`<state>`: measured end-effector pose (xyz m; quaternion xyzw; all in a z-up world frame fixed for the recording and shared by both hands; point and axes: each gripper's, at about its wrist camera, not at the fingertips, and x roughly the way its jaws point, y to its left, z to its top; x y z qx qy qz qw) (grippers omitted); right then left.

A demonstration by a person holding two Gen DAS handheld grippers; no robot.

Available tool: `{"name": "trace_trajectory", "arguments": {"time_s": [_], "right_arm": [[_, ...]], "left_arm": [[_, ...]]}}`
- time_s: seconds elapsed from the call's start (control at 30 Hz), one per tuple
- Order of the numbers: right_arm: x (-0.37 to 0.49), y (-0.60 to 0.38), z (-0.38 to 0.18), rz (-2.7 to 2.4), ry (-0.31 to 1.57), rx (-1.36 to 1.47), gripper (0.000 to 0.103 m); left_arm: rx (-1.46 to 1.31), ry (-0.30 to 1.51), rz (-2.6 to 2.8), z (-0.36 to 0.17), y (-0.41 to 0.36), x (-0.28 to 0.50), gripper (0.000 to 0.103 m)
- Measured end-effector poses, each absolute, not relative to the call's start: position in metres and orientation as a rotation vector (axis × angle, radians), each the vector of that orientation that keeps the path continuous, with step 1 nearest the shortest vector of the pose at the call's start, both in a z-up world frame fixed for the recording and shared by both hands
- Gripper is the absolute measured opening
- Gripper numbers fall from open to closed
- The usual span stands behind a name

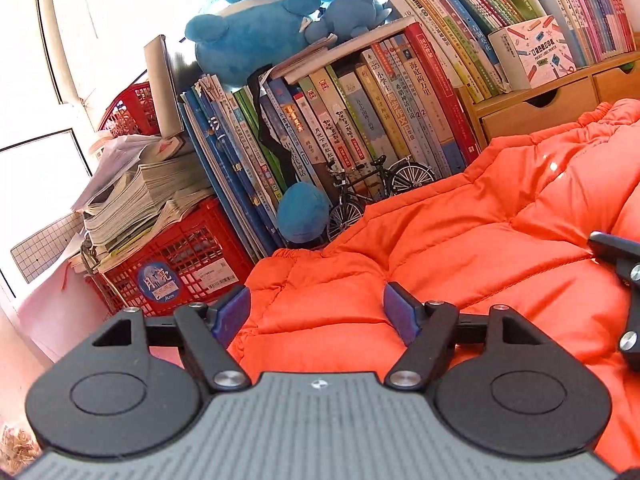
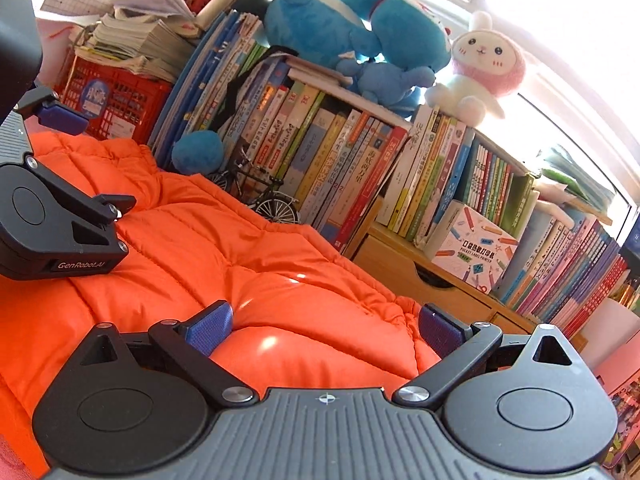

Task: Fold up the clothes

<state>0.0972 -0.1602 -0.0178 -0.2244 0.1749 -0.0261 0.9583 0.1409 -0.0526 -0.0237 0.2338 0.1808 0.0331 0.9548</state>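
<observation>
An orange quilted padded garment (image 1: 460, 240) lies spread in front of a row of books, its elastic hem toward the left. My left gripper (image 1: 316, 304) hovers low over that hem end; its blue pads (image 1: 236, 308) stand apart with fabric under and between them, not pinched. In the right wrist view the same garment (image 2: 240, 248) fills the foreground. My right gripper (image 2: 324, 322) is wide open over a puffy fold, and its pads (image 2: 210, 326) do not press on it. The left gripper's body (image 2: 48, 216) shows at the left edge there.
Upright books (image 1: 360, 120) back the garment. A red crate (image 1: 180, 264) stacked with papers stands at the left. A model bicycle (image 1: 372, 188) and a blue plush ball (image 1: 302, 212) sit at the garment's far edge. A wooden drawer unit (image 2: 420, 276) and a printed box (image 2: 472, 248) stand at the right.
</observation>
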Motion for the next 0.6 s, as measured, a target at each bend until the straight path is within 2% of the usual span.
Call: {"name": "trace_trajectory", "arguments": {"time_s": [0.17, 0.37, 0.6], "right_arm": [[0.086, -0.201, -0.027, -0.092, 0.417, -0.343, 0.101], [0.067, -0.243, -0.035, -0.185, 0.455, -0.353, 0.102], [0.052, -0.287, -0.037, -0.268, 0.514, -0.304, 0.102]], "left_arm": [[0.5, 0.374, 0.127, -0.031, -0.027, 0.146, 0.081], [0.439, 0.428, 0.19, -0.039, 0.016, 0.148, 0.084], [0.416, 0.44, 0.211, -0.036, 0.03, 0.143, 0.084]]}}
